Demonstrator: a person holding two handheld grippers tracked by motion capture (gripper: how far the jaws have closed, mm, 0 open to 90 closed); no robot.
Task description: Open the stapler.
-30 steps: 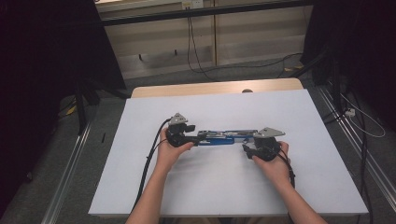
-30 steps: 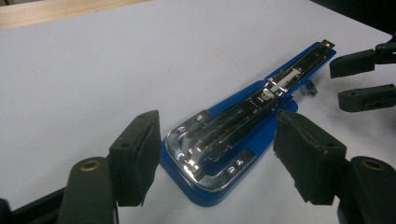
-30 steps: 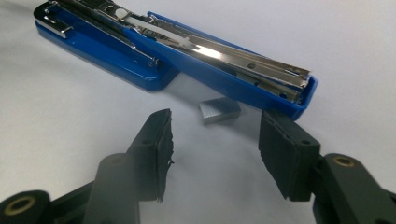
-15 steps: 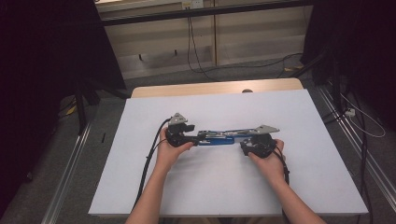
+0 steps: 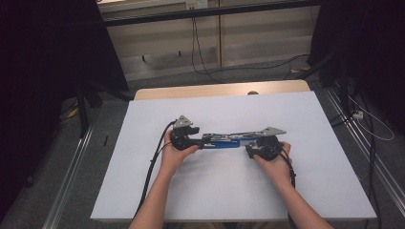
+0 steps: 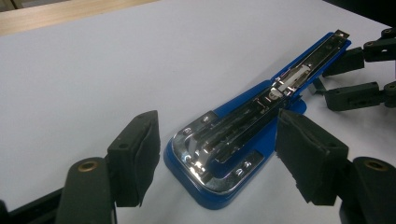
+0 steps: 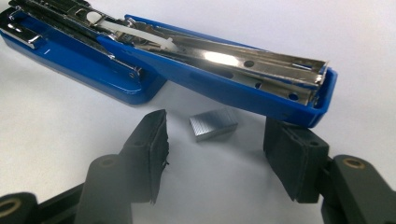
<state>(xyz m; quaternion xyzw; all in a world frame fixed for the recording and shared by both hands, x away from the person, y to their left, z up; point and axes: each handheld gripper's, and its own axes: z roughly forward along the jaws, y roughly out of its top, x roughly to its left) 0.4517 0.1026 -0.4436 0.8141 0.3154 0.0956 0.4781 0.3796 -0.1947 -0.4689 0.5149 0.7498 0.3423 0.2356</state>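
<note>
A blue stapler lies swung open flat on the white table top, its metal staple channel facing up. My left gripper stands open astride the stapler's rounded base end, with its left pad clear of it. My right gripper is at the other end. Its jaws have just been opening. A short silver strip of staples lies loose on the table between them, just in front of the stapler's blue tip, and neither pad presses on it. The right gripper's jaws also show beyond the stapler in the left gripper view.
A strip of bare wooden table runs along the far edge of the white top. Black cables trail from both grippers toward the near edge. Metal rails and dark floor flank the table on both sides.
My right gripper has edged slightly left along the table toward the stapler's end. The left hand and the stapler have stayed where they were.
</note>
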